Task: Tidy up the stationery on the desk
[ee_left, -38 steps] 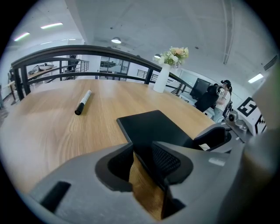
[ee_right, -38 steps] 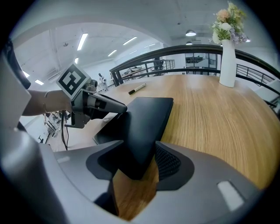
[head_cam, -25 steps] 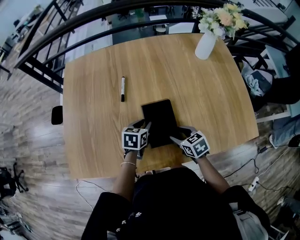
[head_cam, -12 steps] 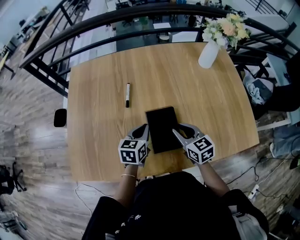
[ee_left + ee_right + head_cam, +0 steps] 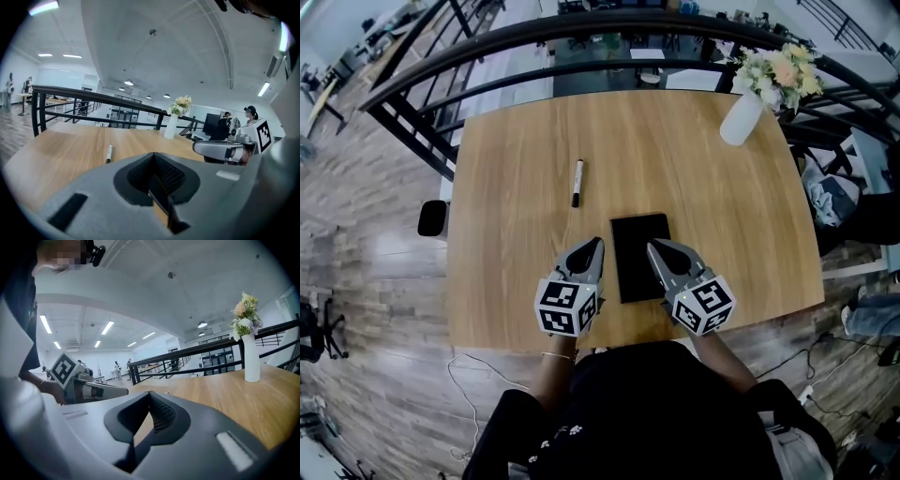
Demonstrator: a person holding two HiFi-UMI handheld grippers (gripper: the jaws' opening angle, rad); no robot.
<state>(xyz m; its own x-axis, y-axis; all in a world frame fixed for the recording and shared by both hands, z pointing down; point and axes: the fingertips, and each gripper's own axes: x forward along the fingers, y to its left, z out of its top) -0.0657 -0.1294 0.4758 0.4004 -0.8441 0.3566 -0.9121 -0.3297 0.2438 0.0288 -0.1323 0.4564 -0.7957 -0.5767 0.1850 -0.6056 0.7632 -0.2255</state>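
L tongs [image 5: 596, 242] + R tongs [image 5: 652, 246] both shut and empty, held above counter [image 5: 506, 234] either side of notebook [image 5: 639, 255].
L closed on nothing; R has just been closing, nothing btwn its pads either. Notebook lies flat near the front edge, btwn the two tips, untouched. Pen [image 5: 577, 182] lies apart, up-left of it, nearer L. Vase [image 5: 742, 117] at far R corner. Prob. next pick = pen w/ L: open before dropping, come across the barrel near mid, pads square, so it won't roll or swivel. Notebook is thin + flat, so better gripped by an edge.
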